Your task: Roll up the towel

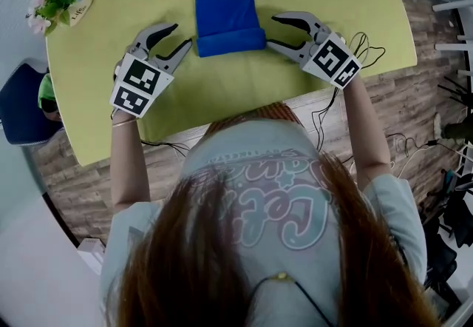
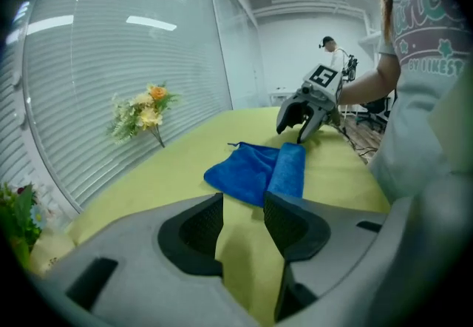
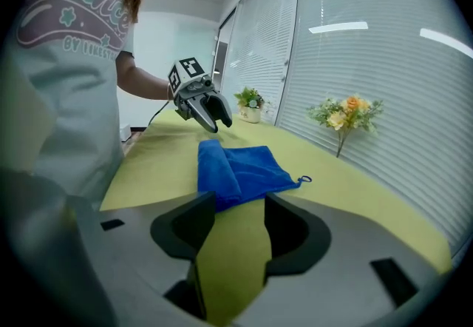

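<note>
A blue towel [image 1: 228, 21] lies on the yellow-green table [image 1: 222, 89], its near edge rolled into a thick tube and its far part flat with a small loop at the back. My left gripper [image 1: 176, 38] stands open just left of the roll's end, apart from it. My right gripper [image 1: 275, 30] stands open just right of the other end. The left gripper view shows the towel [image 2: 262, 170] beyond empty jaws [image 2: 244, 214] and the other gripper [image 2: 303, 112] past it. The right gripper view shows the towel [image 3: 235, 169] ahead of empty jaws [image 3: 240, 222].
A small flower pot [image 1: 60, 1] stands at the table's far left corner, and a flower spray [image 3: 346, 115] leans by the window blinds. Cables [image 1: 362, 52] trail off the table's right edge. A dark chair [image 1: 22, 107] is at the left.
</note>
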The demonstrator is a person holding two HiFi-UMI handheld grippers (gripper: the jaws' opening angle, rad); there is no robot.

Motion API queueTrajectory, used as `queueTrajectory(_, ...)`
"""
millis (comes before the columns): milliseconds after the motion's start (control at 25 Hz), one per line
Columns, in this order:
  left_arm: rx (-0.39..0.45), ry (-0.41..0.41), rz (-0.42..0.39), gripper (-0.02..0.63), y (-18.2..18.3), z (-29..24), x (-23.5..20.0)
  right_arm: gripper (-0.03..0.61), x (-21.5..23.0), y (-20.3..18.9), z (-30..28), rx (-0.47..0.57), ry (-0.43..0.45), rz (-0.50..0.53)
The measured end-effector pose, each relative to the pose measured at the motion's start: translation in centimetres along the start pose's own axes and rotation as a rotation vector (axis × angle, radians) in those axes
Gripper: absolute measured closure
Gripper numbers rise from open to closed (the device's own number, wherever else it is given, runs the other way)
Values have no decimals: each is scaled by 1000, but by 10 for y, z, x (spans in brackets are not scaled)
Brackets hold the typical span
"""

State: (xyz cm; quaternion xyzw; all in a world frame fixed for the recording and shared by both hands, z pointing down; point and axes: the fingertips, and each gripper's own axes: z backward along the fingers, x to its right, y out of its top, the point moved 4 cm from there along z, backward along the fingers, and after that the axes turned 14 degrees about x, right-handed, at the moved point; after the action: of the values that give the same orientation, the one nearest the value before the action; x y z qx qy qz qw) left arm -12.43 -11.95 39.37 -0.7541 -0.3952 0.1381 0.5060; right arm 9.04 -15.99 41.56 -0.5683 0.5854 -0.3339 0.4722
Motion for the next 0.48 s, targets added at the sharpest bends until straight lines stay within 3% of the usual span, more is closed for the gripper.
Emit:
queueTrajectory(120, 134, -63, 25, 451, 17, 7, 15, 342, -13, 2, -1, -37, 46, 53)
queueTrajectory(200, 161, -109, 8, 451, 21, 6, 30, 344, -21, 7, -4, -51, 64, 140)
queueTrajectory(320, 87, -145, -96, 451, 10, -4, 49, 344, -32, 15, -11, -46, 73, 246)
queueTrajectory(480, -21, -187, -227, 451, -7, -14, 66, 361, -40, 17, -21, -48, 90, 308)
